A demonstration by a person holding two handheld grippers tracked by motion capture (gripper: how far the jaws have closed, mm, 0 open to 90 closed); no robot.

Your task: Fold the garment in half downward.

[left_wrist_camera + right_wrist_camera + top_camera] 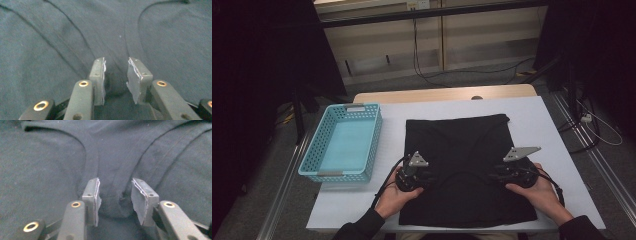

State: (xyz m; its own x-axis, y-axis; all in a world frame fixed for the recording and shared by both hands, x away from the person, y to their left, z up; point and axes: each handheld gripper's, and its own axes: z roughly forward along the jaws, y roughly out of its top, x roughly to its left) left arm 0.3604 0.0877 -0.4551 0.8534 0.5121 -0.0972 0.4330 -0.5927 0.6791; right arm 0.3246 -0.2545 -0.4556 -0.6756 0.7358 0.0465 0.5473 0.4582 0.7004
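A black garment (pixel 457 140) lies spread flat on the white table (pixel 542 125). Both hands rest on its near half. My left gripper (pixel 428 176) sits low on the cloth's left side, its jaws apart, with dark fabric (pixel 50 37) rising slightly between the pads (pixel 116 61). My right gripper (pixel 498 175) sits on the right side, also with its jaws apart. A small bunch of seamed fabric (pixel 37 165) lies between its pads (pixel 115 181) without being pinched. The two grippers face each other across a curved seam.
A light blue perforated basket (pixel 373 142) stands at the table's left, beside the garment. White table surface shows around the cloth. Cables and dark stands occupy the floor beyond the far edge.
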